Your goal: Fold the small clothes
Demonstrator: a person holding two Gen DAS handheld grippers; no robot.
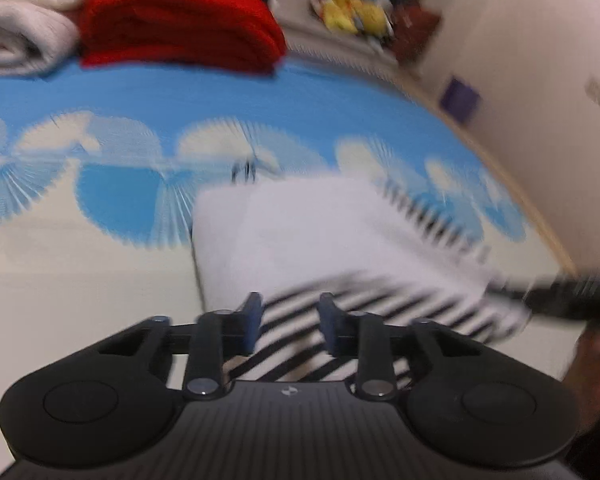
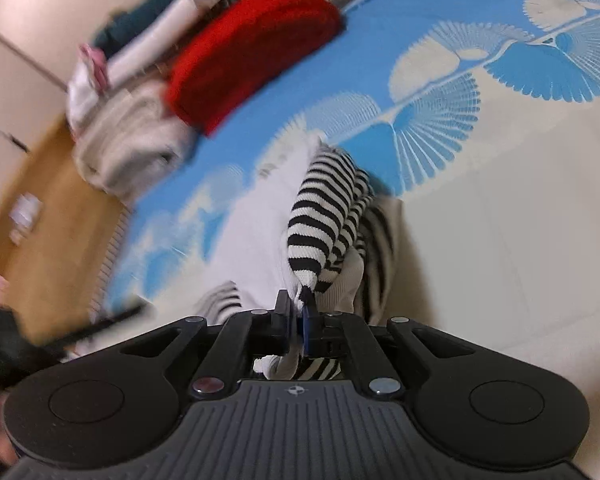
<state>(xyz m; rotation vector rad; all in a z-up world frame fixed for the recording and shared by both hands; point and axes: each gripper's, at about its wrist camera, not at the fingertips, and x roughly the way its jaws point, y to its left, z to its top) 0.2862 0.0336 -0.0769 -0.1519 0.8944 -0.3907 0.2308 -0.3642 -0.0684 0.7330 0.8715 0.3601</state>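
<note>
A small white garment with black-and-white striped sleeves (image 1: 300,248) lies on the blue and cream patterned bed cover (image 1: 80,264). My left gripper (image 1: 288,312) is open and empty, just above the garment's striped near edge. My right gripper (image 2: 298,310) is shut on a striped sleeve (image 2: 320,216) and holds it lifted over the white body of the garment (image 2: 252,232). The left wrist view is blurred by motion.
A folded red cloth (image 1: 180,20) and folded white towels (image 1: 16,20) are stacked at the far side of the bed; they also show in the right wrist view (image 2: 252,48). A wooden floor (image 2: 48,208) and cream wall (image 1: 520,60) border the bed.
</note>
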